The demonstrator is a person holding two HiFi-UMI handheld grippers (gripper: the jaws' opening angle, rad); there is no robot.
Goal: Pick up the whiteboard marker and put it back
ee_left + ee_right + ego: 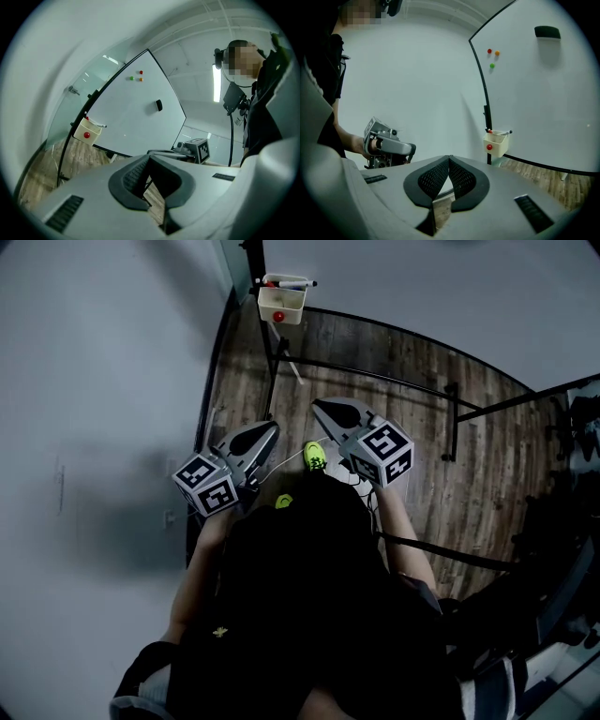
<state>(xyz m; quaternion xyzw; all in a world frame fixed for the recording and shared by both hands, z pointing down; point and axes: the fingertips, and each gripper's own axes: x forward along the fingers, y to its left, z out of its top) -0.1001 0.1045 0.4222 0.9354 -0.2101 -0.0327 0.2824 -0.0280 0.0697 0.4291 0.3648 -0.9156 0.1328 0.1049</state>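
The whiteboard marker point(287, 283) lies across the top of a cream holder box point(281, 305) fixed to the left edge of the whiteboard point(534, 93). It also shows in the left gripper view, marker point(97, 123) on box point(87, 132), and in the right gripper view, marker point(503, 133) on box point(496, 144). My left gripper point(272, 427) and right gripper point(319, 406) are held side by side over the wooden floor, well short of the box. Both point toward the board. The left gripper point(149, 157) and right gripper point(449, 158) have their tips together, nothing between them.
A black eraser point(547, 32) and small coloured magnets point(492, 54) stick to the board; a red magnet point(277, 316) sits on the box front. The board's black stand legs point(450, 418) cross the floor ahead. A plain wall point(103, 381) runs along the left.
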